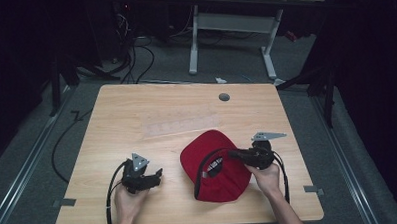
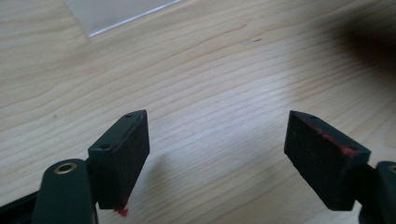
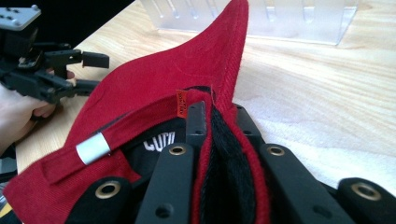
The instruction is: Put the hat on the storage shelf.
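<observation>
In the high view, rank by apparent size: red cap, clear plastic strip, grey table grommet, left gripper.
1. Red cap
2. Clear plastic strip, long but thin and faint
3. Left gripper
4. Grommet, farthest from the camera, so slightly understated

Bright tabletop, dark surroundings, soft close-up blur

Wooden table (image 1: 136,109) on grey floor (image 1: 32,143), dark surroundings.
</observation>
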Motion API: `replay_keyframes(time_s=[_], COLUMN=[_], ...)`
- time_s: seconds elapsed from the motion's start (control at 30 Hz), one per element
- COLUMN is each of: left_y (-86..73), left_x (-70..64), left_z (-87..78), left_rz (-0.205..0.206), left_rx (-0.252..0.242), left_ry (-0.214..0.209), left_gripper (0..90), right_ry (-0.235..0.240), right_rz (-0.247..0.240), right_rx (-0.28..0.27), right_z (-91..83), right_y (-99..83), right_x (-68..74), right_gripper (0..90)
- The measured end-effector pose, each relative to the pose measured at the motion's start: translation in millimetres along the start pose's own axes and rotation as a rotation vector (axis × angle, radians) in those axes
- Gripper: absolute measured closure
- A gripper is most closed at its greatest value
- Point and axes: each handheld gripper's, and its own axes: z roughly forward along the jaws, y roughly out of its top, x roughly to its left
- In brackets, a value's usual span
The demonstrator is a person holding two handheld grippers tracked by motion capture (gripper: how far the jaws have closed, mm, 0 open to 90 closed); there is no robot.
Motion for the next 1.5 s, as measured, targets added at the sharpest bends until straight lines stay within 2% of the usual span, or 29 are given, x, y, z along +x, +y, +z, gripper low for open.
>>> replay_keyframes(time_s=[0.07, 0.23, 0.33, 0.37, 0.53, 0.73, 1.03, 1.23, 1.3, 1.37, 1.4, 1.5], left_y=[-0.4, 1.8, 1.6, 0.1, -2.9, -2.0, 0.4, 10.0, 11.9, 14.6, 15.3, 17.6], left_x=[-6.3, -24.9, -36.4, -41.8, -53.3, -65.1, -81.7, -87.9, -88.8, -88.0, -87.9, -87.6], left_z=[-1.2, -3.1, -2.8, -2.4, 0.5, 5.0, 10.6, 11.2, 9.9, 8.3, 7.9, 6.0], left_rz=[0.013, 0.028, 0.047, 0.066, 0.099, 0.100, 0.123, 0.145, 0.165, 0.166, 0.164, 0.185], left_rx=[-0.001, -0.009, -0.007, 0.001, 0.014, 0.025, 0.025, 0.032, 0.019, 0.010, 0.005, -0.016], left_ry=[-0.016, -0.090, -0.122, -0.134, -0.153, -0.192, -0.218, -0.236, -0.229, -0.226, -0.226, -0.223], left_gripper=[22.8, 25.4, 24.8, 24.4, 22.3, 19.9, 16.4, 15.0, 14.9, 14.9, 14.9, 14.7], right_ry=[-0.003, -0.007, -0.008, -0.005, -0.005, 0.000, 0.009, 0.010, 0.004, 0.002, -0.013, -0.015], right_rz=[0.002, 0.002, 0.002, 0.001, -0.001, -0.003, 0.011, 0.021, 0.030, 0.034, 0.025, 0.016], right_rx=[-0.001, -0.006, -0.011, -0.013, -0.016, -0.025, -0.025, -0.016, -0.008, -0.002, 0.014, 0.037], right_z=[-0.9, -4.5, -5.3, -5.6, -6.4, -5.2, -1.5, 2.4, 4.8, 6.1, 7.2, 8.4], right_y=[1.4, 10.6, 15.2, 16.1, 23.0, 32.1, 47.2, 50.2, 49.9, 49.9, 50.2, 51.0], right_x=[0.4, 1.7, 2.5, 2.6, 4.9, 7.6, 6.1, 6.4, 6.0, 5.3, 6.6, 6.5], right_gripper=[81.3, 81.4, 81.4, 81.4, 81.4, 81.4, 81.3, 81.2, 81.2, 81.2, 81.0, 80.9])
